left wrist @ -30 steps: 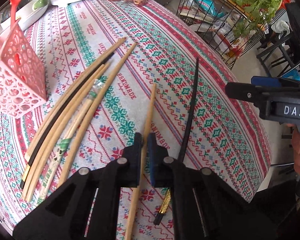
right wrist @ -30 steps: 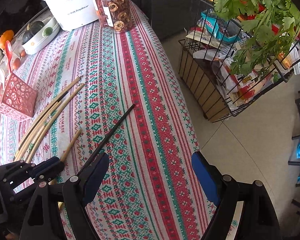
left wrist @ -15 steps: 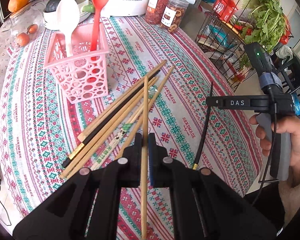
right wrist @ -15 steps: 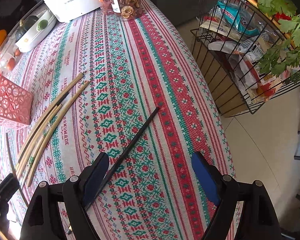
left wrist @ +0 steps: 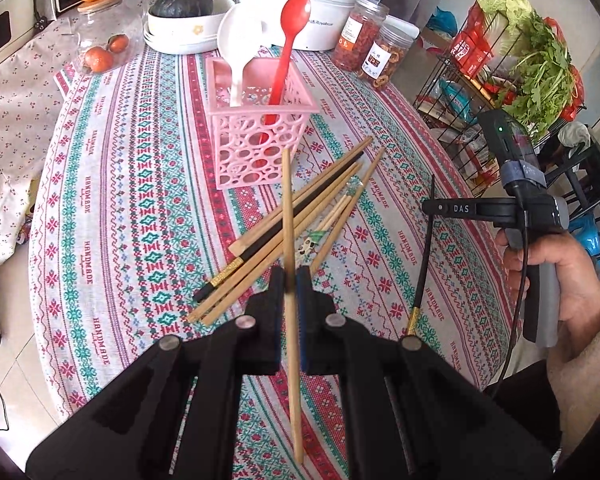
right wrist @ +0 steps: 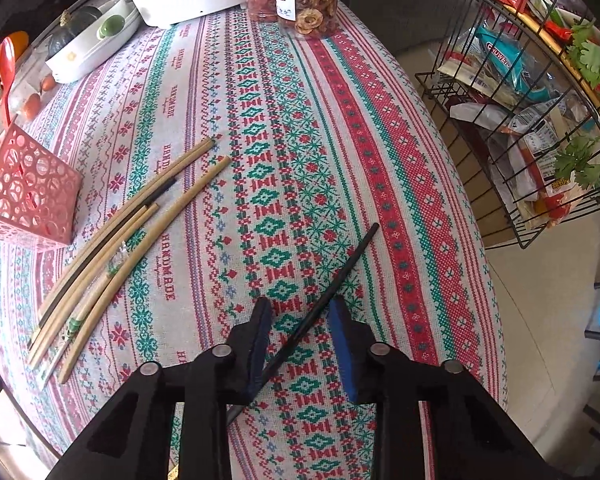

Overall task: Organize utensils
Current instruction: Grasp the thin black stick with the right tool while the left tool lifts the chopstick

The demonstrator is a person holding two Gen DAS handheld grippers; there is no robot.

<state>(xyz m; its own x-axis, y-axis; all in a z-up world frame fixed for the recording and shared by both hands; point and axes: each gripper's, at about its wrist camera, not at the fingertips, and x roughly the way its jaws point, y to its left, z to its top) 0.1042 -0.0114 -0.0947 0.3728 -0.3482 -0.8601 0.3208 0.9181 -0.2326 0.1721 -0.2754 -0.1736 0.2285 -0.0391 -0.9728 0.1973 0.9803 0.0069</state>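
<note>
My left gripper (left wrist: pixel 290 276) is shut on a pale wooden chopstick (left wrist: pixel 286 200), held above the table with its tip near the pink basket (left wrist: pixel 256 140). The basket holds a red spoon (left wrist: pixel 296 12) and a white spoon (left wrist: pixel 240 36). Several chopsticks (left wrist: pixel 324 196) lie in a loose pile in front of it. A black chopstick (right wrist: pixel 348 264) lies apart on the cloth. My right gripper (right wrist: pixel 300 308) points down over it, jaws closing, the stick crossing diagonally between the pads with a gap still showing. The pile (right wrist: pixel 112 256) and basket (right wrist: pixel 28 196) sit to its left.
A white cooker (left wrist: pixel 328 0), two food jars (left wrist: pixel 376 44), a bowl with a squash (left wrist: pixel 184 20) and a glass jar of oranges (left wrist: pixel 100 52) stand at the back. A wire rack (right wrist: pixel 500 128) with greens stands past the table's right edge. A hand (left wrist: pixel 560 264) grips the right tool.
My left gripper rose with the wooden chopstick and swung towards the pink basket. My right gripper came down over the black chopstick and its jaws narrowed from wide open.
</note>
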